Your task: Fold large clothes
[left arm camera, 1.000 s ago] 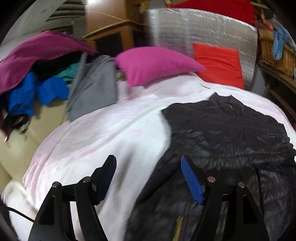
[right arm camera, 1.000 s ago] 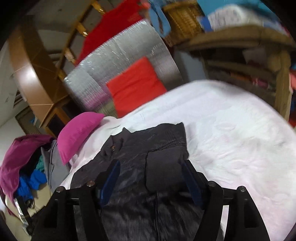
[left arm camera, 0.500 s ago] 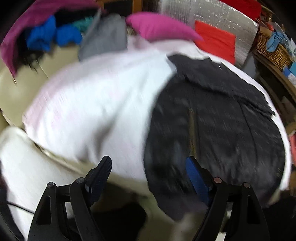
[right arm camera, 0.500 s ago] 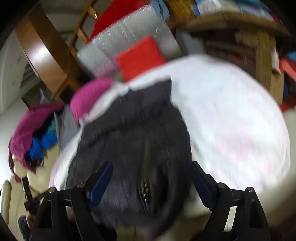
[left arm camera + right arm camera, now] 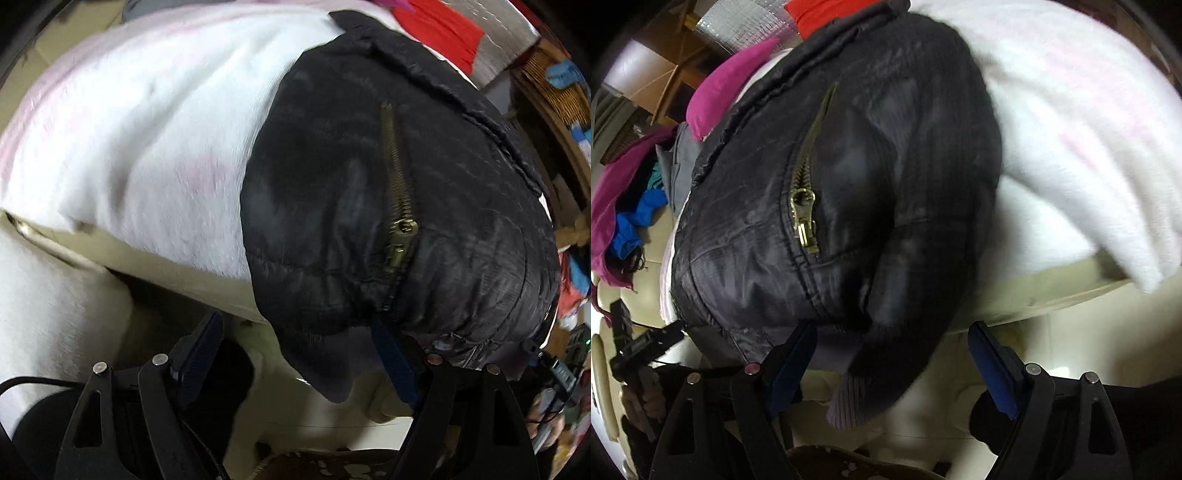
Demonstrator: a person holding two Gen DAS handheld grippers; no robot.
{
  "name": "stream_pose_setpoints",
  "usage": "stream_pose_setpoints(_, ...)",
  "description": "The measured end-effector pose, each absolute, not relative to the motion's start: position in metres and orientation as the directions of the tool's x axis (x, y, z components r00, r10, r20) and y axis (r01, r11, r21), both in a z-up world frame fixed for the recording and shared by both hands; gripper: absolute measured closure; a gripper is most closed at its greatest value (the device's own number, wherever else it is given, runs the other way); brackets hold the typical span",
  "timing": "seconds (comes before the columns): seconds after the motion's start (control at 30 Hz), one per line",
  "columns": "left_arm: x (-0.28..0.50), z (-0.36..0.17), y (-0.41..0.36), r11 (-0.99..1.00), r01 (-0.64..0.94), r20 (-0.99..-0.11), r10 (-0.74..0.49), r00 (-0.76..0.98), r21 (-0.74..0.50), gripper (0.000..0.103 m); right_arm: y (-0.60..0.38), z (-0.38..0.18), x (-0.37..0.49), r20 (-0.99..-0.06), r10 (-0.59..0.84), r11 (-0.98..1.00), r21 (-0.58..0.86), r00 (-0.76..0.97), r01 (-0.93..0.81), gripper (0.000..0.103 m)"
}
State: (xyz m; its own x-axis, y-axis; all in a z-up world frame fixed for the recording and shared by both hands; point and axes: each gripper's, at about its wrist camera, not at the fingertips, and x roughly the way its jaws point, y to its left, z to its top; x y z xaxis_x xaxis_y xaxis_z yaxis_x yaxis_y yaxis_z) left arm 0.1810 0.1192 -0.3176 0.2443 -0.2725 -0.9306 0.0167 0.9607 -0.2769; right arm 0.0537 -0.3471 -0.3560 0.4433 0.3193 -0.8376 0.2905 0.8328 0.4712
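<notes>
The black jacket (image 5: 369, 192) lies spread on the white blanket (image 5: 147, 129) with its hem hanging over the bed edge; I judge no fold is made yet. My left hand-held gripper (image 5: 299, 362) is released, hem at twelve o'clock. My right hand-held gripper (image 5: 894, 358) has just opened, cuff loose between its jaws.

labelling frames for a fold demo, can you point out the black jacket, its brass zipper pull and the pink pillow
black jacket (image 5: 461, 236), left wrist view, on the quilted front panel right of the zipper
brass zipper pull (image 5: 805, 218), right wrist view, on the metal slider and tab
pink pillow (image 5: 720, 92), right wrist view, on its visible upper face
</notes>
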Motion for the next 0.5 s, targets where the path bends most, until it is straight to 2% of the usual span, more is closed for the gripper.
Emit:
stream_pose_setpoints(0.03,0.181,-0.323,0.119,0.953,0.004,-0.927,-0.294,0.232,-0.302,0.020,-0.346,-0.358,0.055,-0.831,0.332,0.828,0.483,0.445,0.285,0.017)
stream_pose_setpoints(0.23,0.177,-0.327,0.109,0.944,0.034,-0.914,-0.328,0.241,-0.329,0.021,-0.329,-0.343,0.053,-0.839,0.283,0.876,0.424,0.465,0.232,0.068)
stream_pose_setpoints(0.27,0.176,-0.326,0.108,0.936,0.041,-0.904,-0.347,0.250,-0.348,0.035,-0.328,-0.336,0.050,-0.838,0.269,0.884,0.411,0.475,0.225,0.078)
stream_pose_setpoints(0.3,0.177,-0.326,0.107,0.932,0.046,-0.900,-0.359,0.248,-0.359,0.044,-0.328,-0.331,0.045,-0.831,0.269,0.883,0.415,0.486,0.220,0.080)
stream_pose_setpoints(0.37,0.177,-0.325,0.106,0.935,0.037,-0.902,-0.349,0.254,-0.352,0.046,-0.334,-0.325,0.040,-0.802,0.309,0.857,0.468,0.512,0.215,0.080)
stream_pose_setpoints(0.47,0.176,-0.326,0.105,0.932,0.024,-0.900,-0.356,0.251,-0.361,0.046,-0.338,-0.329,0.037,-0.802,0.327,0.848,0.482,0.499,0.219,0.080)
stream_pose_setpoints(0.5,0.176,-0.326,0.106,0.933,0.020,-0.902,-0.353,0.250,-0.360,0.041,-0.340,-0.335,0.038,-0.820,0.313,0.853,0.464,0.479,0.237,0.078)
